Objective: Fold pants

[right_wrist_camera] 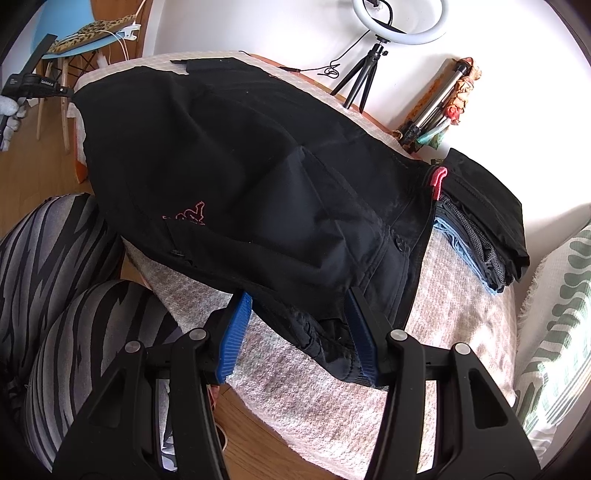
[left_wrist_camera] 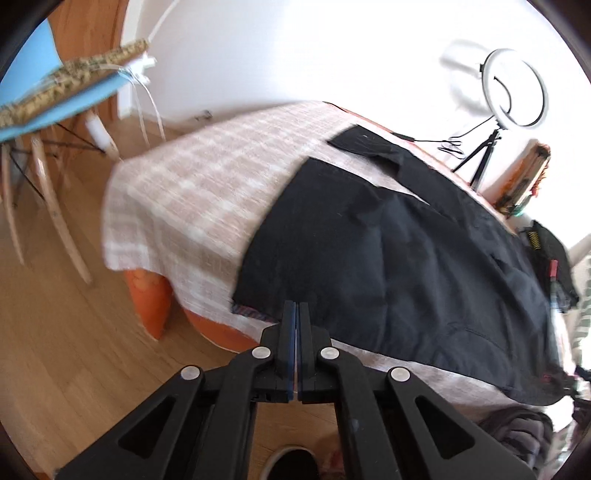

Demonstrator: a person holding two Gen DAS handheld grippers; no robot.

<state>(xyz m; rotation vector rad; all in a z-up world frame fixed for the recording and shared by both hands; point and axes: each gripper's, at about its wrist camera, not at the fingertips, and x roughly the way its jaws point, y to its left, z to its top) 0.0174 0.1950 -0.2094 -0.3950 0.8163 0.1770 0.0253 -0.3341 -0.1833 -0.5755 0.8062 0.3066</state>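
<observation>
Black pants point(right_wrist_camera: 258, 177) with a pink logo lie spread over a checked cloth on the table point(right_wrist_camera: 351, 413); in the left wrist view the pants point(left_wrist_camera: 388, 258) run from bottom centre to the right. My left gripper point(left_wrist_camera: 295, 306) is shut, its tips on the hem of a leg at the near edge. The right wrist view shows the left gripper point(right_wrist_camera: 68, 89) at the far left, at that hem corner. My right gripper point(right_wrist_camera: 295, 321) stands open around the bunched waistband. The right pad point(right_wrist_camera: 360, 332) touches the fabric; the left pad point(right_wrist_camera: 234, 332) stays apart.
A stack of folded clothes point(right_wrist_camera: 480, 236) sits on the table's right end beside a patterned cushion point(right_wrist_camera: 554, 314). A ring light on a tripod point(right_wrist_camera: 399, 22) stands behind. A blue chair point(left_wrist_camera: 55, 96) is at the left. A person's striped legs point(right_wrist_camera: 55, 258) are close to the table.
</observation>
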